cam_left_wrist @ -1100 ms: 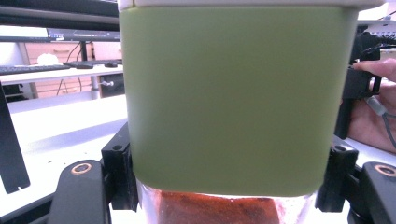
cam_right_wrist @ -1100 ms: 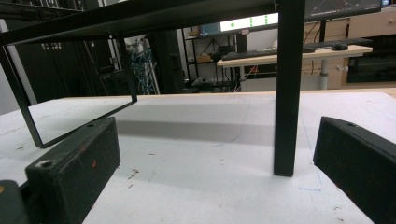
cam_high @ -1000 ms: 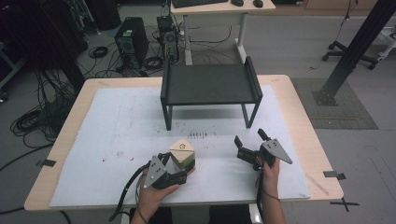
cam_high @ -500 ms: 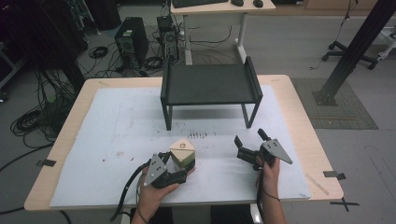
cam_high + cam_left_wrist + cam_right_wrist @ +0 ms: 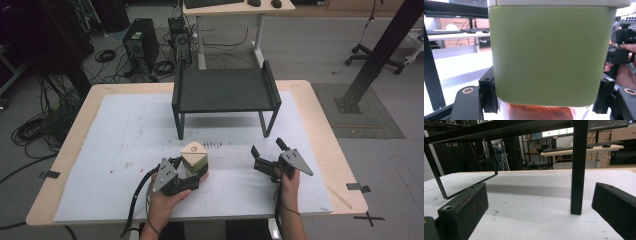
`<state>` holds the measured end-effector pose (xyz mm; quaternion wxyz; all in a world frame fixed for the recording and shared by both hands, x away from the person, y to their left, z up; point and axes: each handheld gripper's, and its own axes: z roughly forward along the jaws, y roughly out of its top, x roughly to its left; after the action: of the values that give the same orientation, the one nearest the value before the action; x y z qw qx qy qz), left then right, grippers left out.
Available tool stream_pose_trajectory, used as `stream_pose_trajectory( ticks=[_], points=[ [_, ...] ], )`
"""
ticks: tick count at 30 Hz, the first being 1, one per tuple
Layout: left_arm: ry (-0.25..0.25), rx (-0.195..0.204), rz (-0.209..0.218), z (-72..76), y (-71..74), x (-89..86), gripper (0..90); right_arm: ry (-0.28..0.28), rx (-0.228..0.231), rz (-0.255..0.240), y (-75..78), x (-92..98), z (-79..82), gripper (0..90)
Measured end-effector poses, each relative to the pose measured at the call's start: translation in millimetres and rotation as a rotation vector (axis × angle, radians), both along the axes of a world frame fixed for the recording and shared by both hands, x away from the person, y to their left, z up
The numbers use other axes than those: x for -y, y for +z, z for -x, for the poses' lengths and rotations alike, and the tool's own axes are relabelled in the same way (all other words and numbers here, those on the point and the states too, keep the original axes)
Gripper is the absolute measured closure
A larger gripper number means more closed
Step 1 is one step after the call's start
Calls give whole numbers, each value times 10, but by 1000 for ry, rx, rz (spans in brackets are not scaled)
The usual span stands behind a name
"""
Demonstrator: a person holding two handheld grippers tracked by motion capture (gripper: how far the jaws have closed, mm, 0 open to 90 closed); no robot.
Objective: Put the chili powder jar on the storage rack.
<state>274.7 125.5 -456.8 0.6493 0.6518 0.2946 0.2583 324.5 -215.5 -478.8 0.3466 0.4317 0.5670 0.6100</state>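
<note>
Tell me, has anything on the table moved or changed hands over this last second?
Nothing visibly changed. The left gripper stays shut on the green jar at the front of the white mat. The right gripper stays open and empty, pointing at the black rack, which has not moved.

From above the table's [image 5: 320, 125] near edge we look forward and down, while both gripper views sit low, facing its far edge and sharing the black rack [image 5: 225, 90].
</note>
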Motion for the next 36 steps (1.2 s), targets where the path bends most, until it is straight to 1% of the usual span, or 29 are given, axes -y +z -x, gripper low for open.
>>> stream_pose_trajectory(
  ticks=[2, 3, 5, 7, 9, 10, 12, 14, 15, 18, 19, 20, 23, 27, 30, 31, 32, 33, 34, 36],
  points=[
    [0, 4, 6, -16, 38, -3, 287, 0, 0, -1, 0, 0, 0, 3],
    [-3, 3, 19, -34, 75, -9, 288, -1, 1, -2, 0, 1, 1, 3],
    [-3, 5, 22, -40, 94, -10, 287, -1, 0, -2, 0, 0, 2, 2],
    [-5, 14, 25, -62, 164, -8, 288, -1, 1, -2, 0, 1, 2, 3],
    [-6, 16, 25, -67, 179, -8, 287, -2, 1, -2, -1, 1, 1, 3],
    [-6, 25, 21, -85, 227, -6, 287, -1, 1, -3, 0, 1, 2, 3],
    [-7, 26, 22, -91, 243, -4, 288, -1, 1, -3, -1, 1, 2, 2],
    [-6, 29, 22, -108, 287, -2, 287, -2, 2, -3, -1, 3, 2, 3],
    [-4, 32, 22, -122, 335, -1, 288, -2, 3, -5, -1, 3, 2, 3],
    [-2, 33, 25, -138, 387, -1, 288, -3, 3, -6, -1, 4, 2, 3],
    [0, 35, 32, -158, 455, -4, 288, -2, 3, -6, -1, 4, 2, 3],
    [0, 35, 32, -158, 455, -4, 288, -2, 3, -6, -1, 4, 2, 3],
    [4, 38, 33, -179, 526, -8, 288, -3, 3, -8, -1, 5, 2, 3],
    [8, 32, 39, -217, 626, -14, 288, -3, 3, -10, -1, 6, 2, 3],
    [13, 31, 30, -248, 697, -13, 288, -4, 3, -11, -2, 7, 3, 2],
    [15, 31, 35, -270, 748, -13, 288, -3, 3, -12, -2, 7, 2, 3],
    [15, 31, 35, -270, 748, -13, 288, -3, 3, -12, -2, 7, 2, 3],
    [17, 35, 42, -294, 807, -14, 288, -4, 3, -15, -2, 6, 4, 3],
    [17, 35, 42, -294, 807, -14, 288, -4, 3, -15, -2, 6, 4, 3],
    [17, 39, 46, -322, 870, -17, 288, -3, 4, -13, -2, 7, 2, 3]
  ],
)
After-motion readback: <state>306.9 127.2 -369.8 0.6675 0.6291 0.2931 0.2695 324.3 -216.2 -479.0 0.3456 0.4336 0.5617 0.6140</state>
